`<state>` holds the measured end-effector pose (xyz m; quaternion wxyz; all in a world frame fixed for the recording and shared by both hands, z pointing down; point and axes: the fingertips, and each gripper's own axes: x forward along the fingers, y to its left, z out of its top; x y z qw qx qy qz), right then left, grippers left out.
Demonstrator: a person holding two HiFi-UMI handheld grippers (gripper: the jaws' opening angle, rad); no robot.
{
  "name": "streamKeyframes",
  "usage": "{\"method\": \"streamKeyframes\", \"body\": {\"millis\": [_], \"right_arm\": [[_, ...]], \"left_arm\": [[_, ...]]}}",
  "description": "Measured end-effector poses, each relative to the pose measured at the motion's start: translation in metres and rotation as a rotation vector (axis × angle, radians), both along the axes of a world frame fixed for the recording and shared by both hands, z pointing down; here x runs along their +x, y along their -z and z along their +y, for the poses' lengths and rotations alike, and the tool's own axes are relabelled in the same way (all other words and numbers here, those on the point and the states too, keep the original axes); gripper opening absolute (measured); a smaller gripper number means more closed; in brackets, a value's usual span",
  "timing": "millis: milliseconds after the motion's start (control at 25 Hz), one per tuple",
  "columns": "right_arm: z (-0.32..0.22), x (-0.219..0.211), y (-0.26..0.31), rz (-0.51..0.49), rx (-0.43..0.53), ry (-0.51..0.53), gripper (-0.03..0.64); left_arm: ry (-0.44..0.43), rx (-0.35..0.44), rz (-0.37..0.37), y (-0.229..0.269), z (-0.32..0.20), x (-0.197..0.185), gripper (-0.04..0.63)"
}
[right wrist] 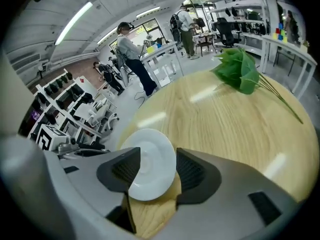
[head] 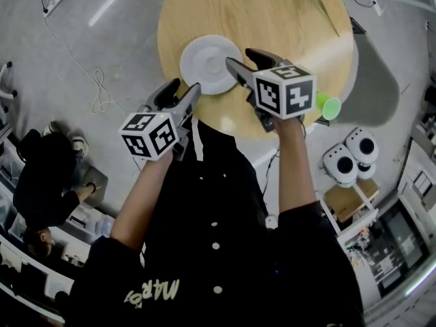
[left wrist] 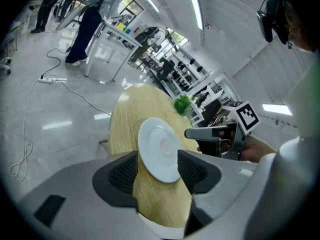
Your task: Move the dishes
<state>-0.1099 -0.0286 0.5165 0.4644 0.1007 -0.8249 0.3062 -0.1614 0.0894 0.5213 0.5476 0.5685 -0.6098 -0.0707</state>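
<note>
Round wooden table bore the white plate near its front edge, ungripped; I had the left gripper and right gripper beside it, jaws spread and empty, so I judged the move not yet begun.

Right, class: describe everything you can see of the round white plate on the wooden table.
The round white plate looks like glossy ceramic, with a broad rim around a circular centre well. It is empty and lies flat, right way up, near the edge of the round light-wood table. The left hand-held gripper and right hand-held gripper both face it with jaws apart; neither grips it.
</note>
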Motion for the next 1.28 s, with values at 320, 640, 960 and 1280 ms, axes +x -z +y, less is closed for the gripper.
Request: {"method": "streamKeyframes", "body": {"millis": [320, 640, 960, 1280], "right_arm": [[-0.004, -0.008, -0.023, 0.042, -0.020, 0.037, 0.213], [-0.005, -0.010, -0.036, 0.055, -0.046, 0.044, 0.174], [-0.014, -0.008, -0.040, 0.063, -0.055, 0.027, 0.121], [-0.019, -0.009, -0.040, 0.056, -0.065, -0.003, 0.074]], "left_arm": [[0.001, -0.007, 0.050, -0.007, -0.003, 0.001, 0.235], [0.006, -0.022, 0.078, -0.015, -0.007, 0.004, 0.233], [0.025, -0.037, 0.087, -0.018, -0.012, 0.003, 0.207], [0.075, -0.069, 0.081, -0.027, -0.006, -0.006, 0.121]]}}
